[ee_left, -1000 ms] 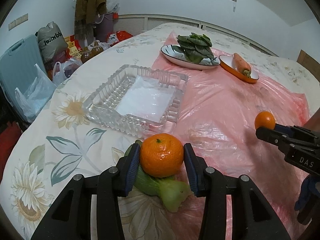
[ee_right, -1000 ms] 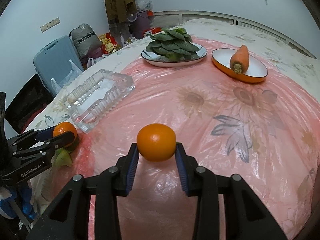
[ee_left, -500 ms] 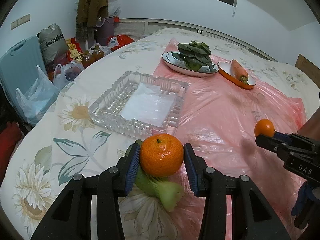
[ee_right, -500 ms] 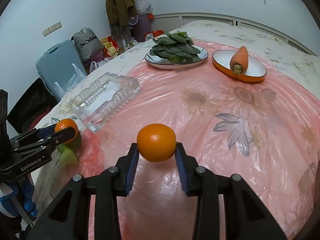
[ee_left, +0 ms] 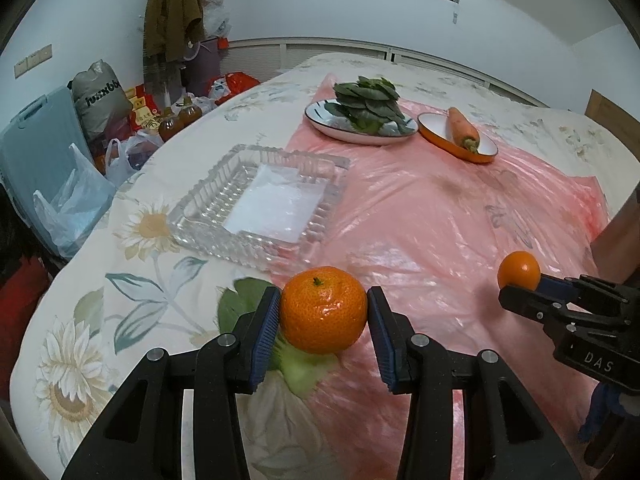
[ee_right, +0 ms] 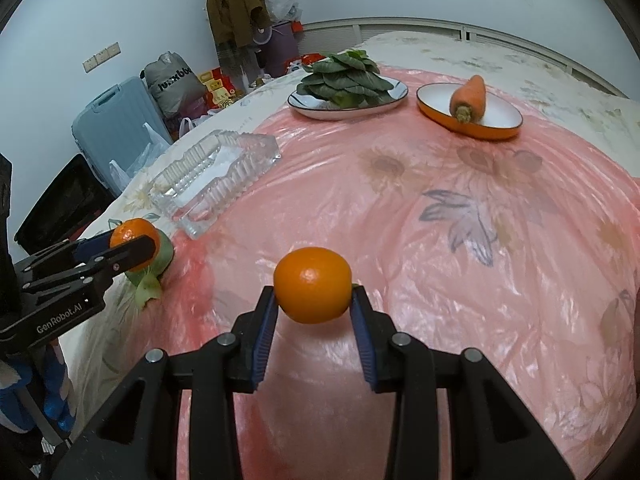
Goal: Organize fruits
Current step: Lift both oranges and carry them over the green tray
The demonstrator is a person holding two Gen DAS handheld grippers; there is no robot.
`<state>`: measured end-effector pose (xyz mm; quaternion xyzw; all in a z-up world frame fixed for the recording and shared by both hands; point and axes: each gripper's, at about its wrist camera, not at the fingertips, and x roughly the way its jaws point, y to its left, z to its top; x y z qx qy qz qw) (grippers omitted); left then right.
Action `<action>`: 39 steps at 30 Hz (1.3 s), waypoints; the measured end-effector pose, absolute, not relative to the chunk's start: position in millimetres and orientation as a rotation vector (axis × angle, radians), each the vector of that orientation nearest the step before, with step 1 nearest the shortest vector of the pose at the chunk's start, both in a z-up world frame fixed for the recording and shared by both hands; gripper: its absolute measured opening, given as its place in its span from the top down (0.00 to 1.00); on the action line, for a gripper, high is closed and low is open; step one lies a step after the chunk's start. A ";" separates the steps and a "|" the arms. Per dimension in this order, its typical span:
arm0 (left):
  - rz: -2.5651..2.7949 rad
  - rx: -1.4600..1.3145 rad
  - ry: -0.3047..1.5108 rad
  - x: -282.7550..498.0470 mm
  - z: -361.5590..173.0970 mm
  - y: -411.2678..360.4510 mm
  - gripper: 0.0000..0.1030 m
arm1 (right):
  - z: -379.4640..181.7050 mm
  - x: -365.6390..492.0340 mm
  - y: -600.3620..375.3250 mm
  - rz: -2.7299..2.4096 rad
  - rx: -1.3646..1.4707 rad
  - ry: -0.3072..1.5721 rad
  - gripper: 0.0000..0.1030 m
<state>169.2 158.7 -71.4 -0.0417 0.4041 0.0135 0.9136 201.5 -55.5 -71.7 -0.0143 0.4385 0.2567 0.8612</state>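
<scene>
Glass dish (ee_left: 256,200) empty near table's left edge; left gripper (ee_left: 323,314) and right gripper (ee_right: 313,300) each clamp an orange; greens (ee_left: 244,300) half-hidden below.

Each camera sits just behind its own tongs, looking forward and steeply down along the two fingers at the counter (ee_left: 80,312) — close enough that the fingers fill the bottom of the picture. The left view faces across the glass tray (ee_left: 260,204) toward the far wall; the right view stands further right, over the pink plastic sheet (ee_right: 440,220). Both share the tray, the plate of greens (ee_left: 360,120) and the orange dish (ee_left: 460,140) — and each catches the other tongs at its edge: right tongs (ee_left: 516,280) in the left view, left tongs (ee_right: 132,246) in the right
</scene>
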 end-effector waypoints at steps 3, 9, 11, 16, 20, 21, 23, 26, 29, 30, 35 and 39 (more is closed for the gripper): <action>0.025 -0.077 0.840 165.6 -71.9 152.8 0.63 | -67.8 196.1 -60.5 0.536 -0.018 0.916 0.45; 0.012 -0.065 0.844 160.0 -70.5 141.4 0.63 | -61.8 186.0 -65.3 0.532 -0.017 0.910 0.45; 0.005 -0.064 0.846 157.6 -70.4 138.0 0.63 | -61.8 182.8 -66.5 0.532 -0.018 0.913 0.45; -0.004 -0.064 0.855 152.0 -70.0 131.3 0.63 | -61.9 175.3 -71.7 0.525 -0.006 0.920 0.45; -0.013 -0.066 0.858 147.5 -67.9 124.6 0.63 | -62.1 166.4 -76.3 0.519 0.003 0.925 0.45; -0.016 -0.066 0.858 146.4 -67.3 122.8 0.63 | -62.6 164.1 -77.7 0.517 0.003 0.927 0.45; -0.022 -0.063 0.860 144.1 -66.3 119.0 0.63 | -63.5 159.2 -81.5 0.512 0.006 0.932 0.45; -0.032 -0.065 0.867 139.8 -65.7 112.9 0.63 | -63.7 151.0 -88.5 0.503 0.011 0.937 0.45; -0.046 -0.066 0.874 134.4 -64.4 103.8 0.63 | -64.3 143.2 -95.7 0.493 0.014 0.942 0.45; -0.049 -0.065 0.875 132.9 -64.0 101.6 0.63 | -64.1 140.7 -98.0 0.491 0.016 0.943 0.45; -0.072 -0.060 0.880 120.9 -59.3 85.7 0.63 | -62.5 125.4 -113.7 0.470 0.021 0.951 0.45; -0.084 -0.054 0.883 112.1 -55.6 76.1 0.63 | -62.7 113.7 -126.0 0.454 0.019 0.958 0.45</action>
